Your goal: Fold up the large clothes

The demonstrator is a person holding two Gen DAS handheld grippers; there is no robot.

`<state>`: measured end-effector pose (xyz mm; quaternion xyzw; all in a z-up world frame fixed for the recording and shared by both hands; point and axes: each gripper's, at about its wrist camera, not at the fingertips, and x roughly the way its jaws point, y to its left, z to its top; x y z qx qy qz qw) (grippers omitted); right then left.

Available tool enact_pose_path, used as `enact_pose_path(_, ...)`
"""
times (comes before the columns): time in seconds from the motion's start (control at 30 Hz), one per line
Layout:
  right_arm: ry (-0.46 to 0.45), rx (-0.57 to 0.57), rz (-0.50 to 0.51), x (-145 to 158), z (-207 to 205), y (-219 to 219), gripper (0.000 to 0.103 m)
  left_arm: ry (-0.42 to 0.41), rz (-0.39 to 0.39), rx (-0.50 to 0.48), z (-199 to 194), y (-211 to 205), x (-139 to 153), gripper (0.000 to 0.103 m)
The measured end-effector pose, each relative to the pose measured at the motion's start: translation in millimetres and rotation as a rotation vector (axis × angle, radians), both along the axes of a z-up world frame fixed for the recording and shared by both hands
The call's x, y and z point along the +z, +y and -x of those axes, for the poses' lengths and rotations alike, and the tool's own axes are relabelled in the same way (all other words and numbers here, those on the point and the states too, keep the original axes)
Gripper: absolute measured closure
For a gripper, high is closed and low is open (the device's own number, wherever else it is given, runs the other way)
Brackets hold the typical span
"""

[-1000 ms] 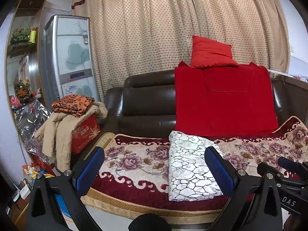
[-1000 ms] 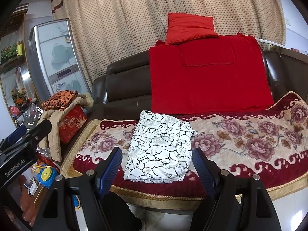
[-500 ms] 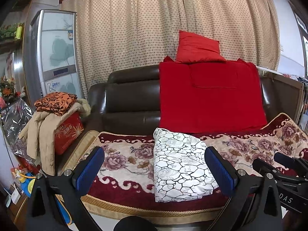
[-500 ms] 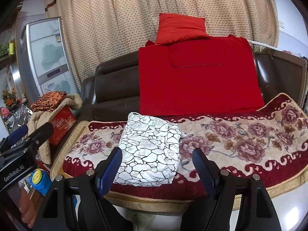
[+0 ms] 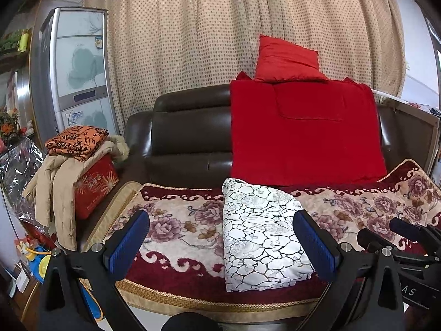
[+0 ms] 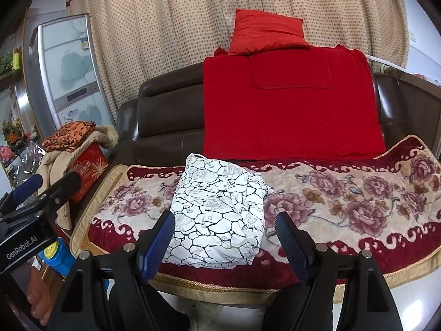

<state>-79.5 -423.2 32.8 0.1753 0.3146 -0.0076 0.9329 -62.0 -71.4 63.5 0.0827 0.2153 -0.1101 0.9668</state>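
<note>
Both wide-open, empty tongs, left [image 5: 224, 241] and right [image 6: 224, 235], have come a bit nearer the folded cloth [image 6: 217, 215], so this fold looks done.

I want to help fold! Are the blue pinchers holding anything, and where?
Nothing is held. The left gripper and right gripper are both open, apart from the folded white black-veined cloth on the sofa.

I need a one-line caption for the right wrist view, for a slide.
Open right gripper facing a folded white garment with black crackle print on a floral sofa cover.
</note>
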Motion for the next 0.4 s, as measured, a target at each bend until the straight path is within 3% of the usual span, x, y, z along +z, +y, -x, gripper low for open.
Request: enact_pose_path(0.4,0.048,0.027,-0.013,-17.8,-40.2,4.3,0.025,0.042,0.006,-0.006,-42.5,-4.6,-18.0,0.0)
